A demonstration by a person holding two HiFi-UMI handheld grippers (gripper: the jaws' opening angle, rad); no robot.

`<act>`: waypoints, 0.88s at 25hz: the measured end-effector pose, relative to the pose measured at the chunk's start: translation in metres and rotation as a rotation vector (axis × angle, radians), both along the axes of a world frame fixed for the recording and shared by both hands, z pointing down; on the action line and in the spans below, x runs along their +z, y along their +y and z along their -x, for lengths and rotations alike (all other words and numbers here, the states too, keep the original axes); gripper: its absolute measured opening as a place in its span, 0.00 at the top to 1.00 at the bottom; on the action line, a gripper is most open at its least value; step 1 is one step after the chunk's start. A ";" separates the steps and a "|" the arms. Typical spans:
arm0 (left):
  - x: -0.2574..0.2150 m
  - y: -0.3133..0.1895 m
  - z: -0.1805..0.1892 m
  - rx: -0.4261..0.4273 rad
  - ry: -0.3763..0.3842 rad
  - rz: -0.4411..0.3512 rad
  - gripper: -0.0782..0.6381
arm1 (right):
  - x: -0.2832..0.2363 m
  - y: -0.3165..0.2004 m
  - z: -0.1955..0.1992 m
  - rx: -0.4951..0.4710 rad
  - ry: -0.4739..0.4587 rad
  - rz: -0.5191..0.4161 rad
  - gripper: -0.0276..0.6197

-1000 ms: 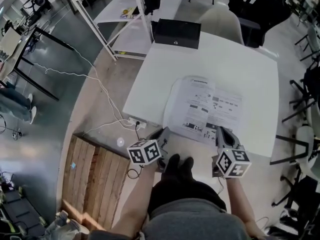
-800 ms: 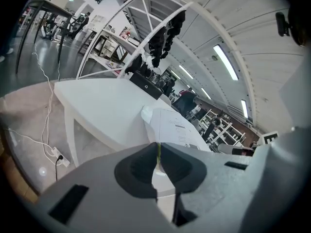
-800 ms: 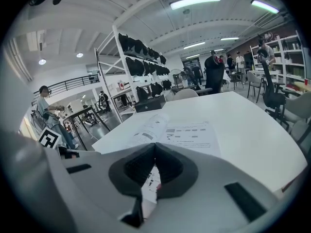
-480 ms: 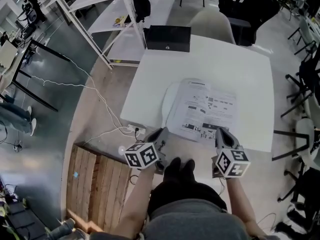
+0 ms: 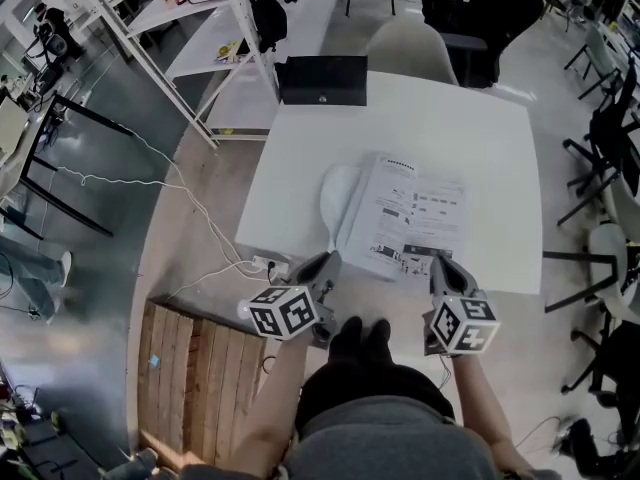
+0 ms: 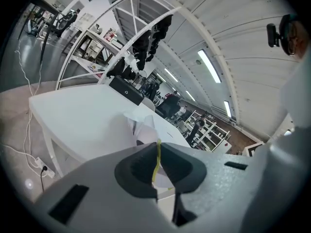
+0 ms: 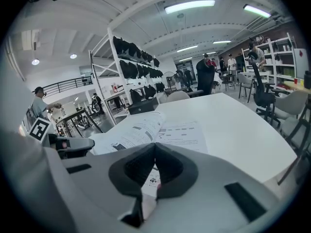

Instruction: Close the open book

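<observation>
White book (image 5: 415,218) pages carry black print too small to read.

Fine print on the open book (image 5: 410,218), illegibly small.

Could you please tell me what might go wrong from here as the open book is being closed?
1. The left gripper pinches only the edge of the thin white left leaf of the open printed paper book; it may slip out or crease.
2. The right gripper, jaws shut, sits at the right page's near edge, probably in the leaf's path.
</observation>
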State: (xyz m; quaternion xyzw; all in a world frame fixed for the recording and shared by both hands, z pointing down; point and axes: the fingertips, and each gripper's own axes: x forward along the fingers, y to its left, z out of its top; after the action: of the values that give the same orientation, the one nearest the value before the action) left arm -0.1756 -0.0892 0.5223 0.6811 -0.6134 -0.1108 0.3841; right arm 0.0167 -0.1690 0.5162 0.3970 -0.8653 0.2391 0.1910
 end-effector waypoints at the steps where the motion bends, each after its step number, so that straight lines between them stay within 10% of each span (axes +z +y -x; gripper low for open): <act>1: -0.001 -0.001 -0.002 0.006 0.001 -0.005 0.85 | 0.000 0.000 -0.002 0.005 0.000 -0.001 0.95; 22: -0.026 -0.040 -0.069 0.233 -0.028 -0.087 0.86 | 0.002 0.008 -0.058 0.168 0.004 0.000 0.95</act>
State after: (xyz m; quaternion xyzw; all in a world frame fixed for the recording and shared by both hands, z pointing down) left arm -0.1068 -0.1292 0.4958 0.7652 -0.5302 -0.0824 0.3558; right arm 0.0749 -0.1612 0.5186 0.4689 -0.8285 0.2533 0.1719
